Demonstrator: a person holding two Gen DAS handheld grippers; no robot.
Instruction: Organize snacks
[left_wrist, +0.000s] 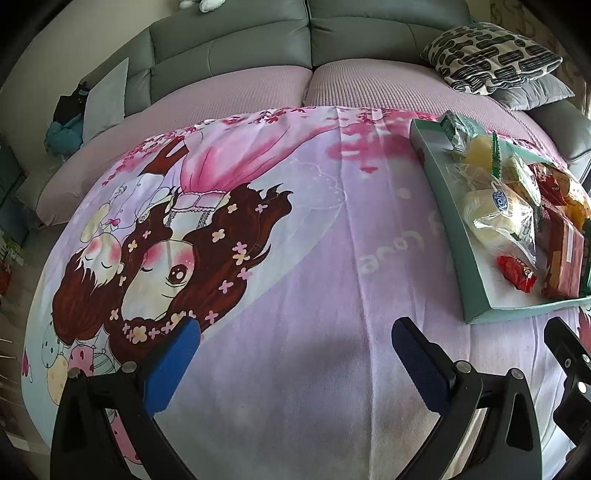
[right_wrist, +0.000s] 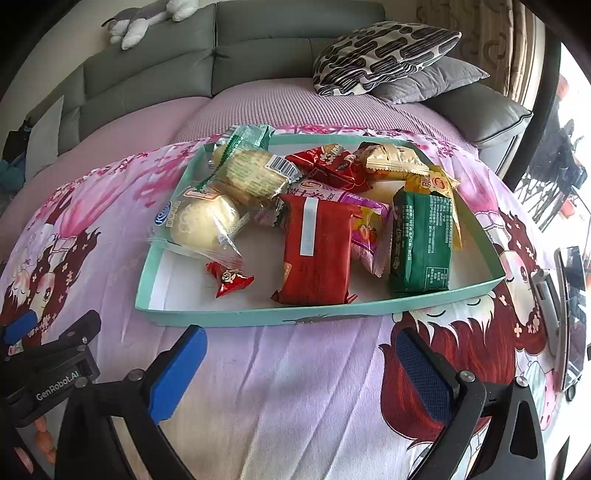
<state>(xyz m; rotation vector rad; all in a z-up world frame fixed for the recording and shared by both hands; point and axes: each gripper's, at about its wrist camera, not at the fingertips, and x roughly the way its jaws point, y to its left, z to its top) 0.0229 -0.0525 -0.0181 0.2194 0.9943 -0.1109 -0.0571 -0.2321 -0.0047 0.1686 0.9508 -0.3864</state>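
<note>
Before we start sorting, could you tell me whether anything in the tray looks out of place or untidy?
The snacks lie jumbled in the teal tray. The red packet rests on the pink packet, and the green wrapper overhangs the far rim. Nothing looks spilled or torn.

Tray (right_wrist: 258, 317) on blanket (right_wrist: 295, 387), blanket over sofa (right_wrist: 258, 55). In tray: bun packs (right_wrist: 207, 221) at left, small candy (right_wrist: 229, 282) before them, large packet (right_wrist: 317, 251) in middle, another (right_wrist: 423, 240) at right, more wrappers (right_wrist: 332, 166) behind. Two cushions (right_wrist: 384, 55) stacked behind tray, to right. Plush toy (right_wrist: 144, 22) on sofa back, far left.
</note>
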